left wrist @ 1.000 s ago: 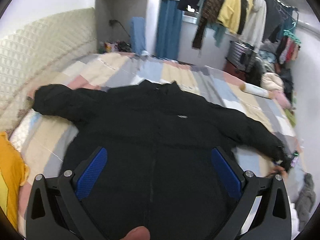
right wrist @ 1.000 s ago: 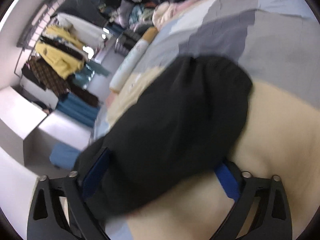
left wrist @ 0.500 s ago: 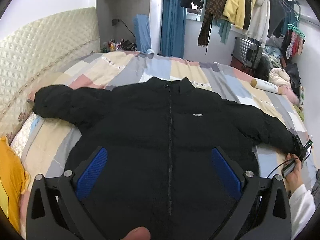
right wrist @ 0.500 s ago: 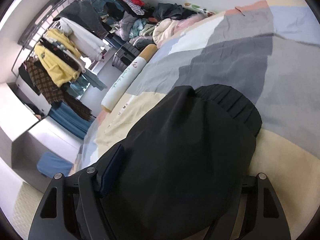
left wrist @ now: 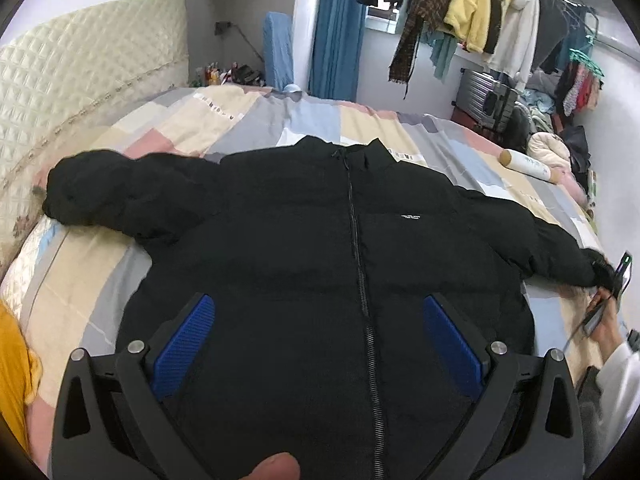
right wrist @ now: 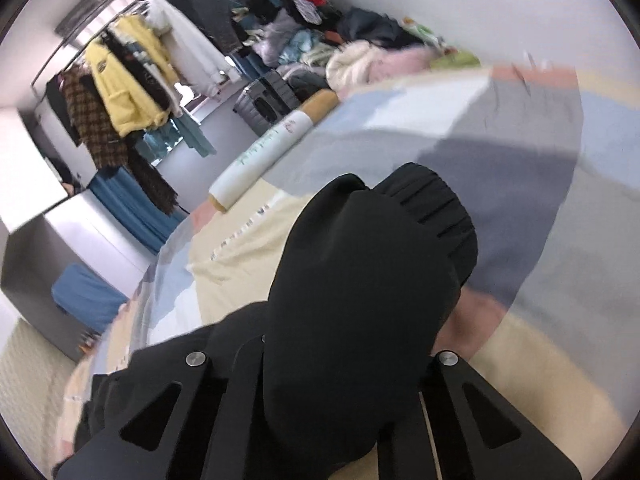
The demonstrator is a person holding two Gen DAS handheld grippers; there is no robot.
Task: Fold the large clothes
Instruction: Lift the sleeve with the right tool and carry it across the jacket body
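Note:
A large black puffer jacket (left wrist: 320, 248) lies front up on the patchwork bed cover (left wrist: 280, 120), zipped, both sleeves spread out. My left gripper (left wrist: 320, 344) is open and hovers above the jacket's lower front, holding nothing. My right gripper (right wrist: 344, 360) is shut on the jacket's right sleeve (right wrist: 360, 280) just behind the ribbed cuff (right wrist: 440, 208); its pads are hidden by the fabric. In the left wrist view that sleeve end (left wrist: 592, 268) lies at the bed's right edge beside my right hand.
A quilted headboard (left wrist: 80, 92) runs along the left. A yellow garment (left wrist: 12, 380) lies at the bed's left corner. A white roll (left wrist: 528, 164) lies on the far right of the bed. A clothes rack (left wrist: 480, 12) and suitcase (left wrist: 488, 96) stand beyond.
My right gripper has closed on the sleeve near the cuff, the jaws drawing together over the second. The left gripper stayed open above the jacket's lower front, its view shifting slightly.

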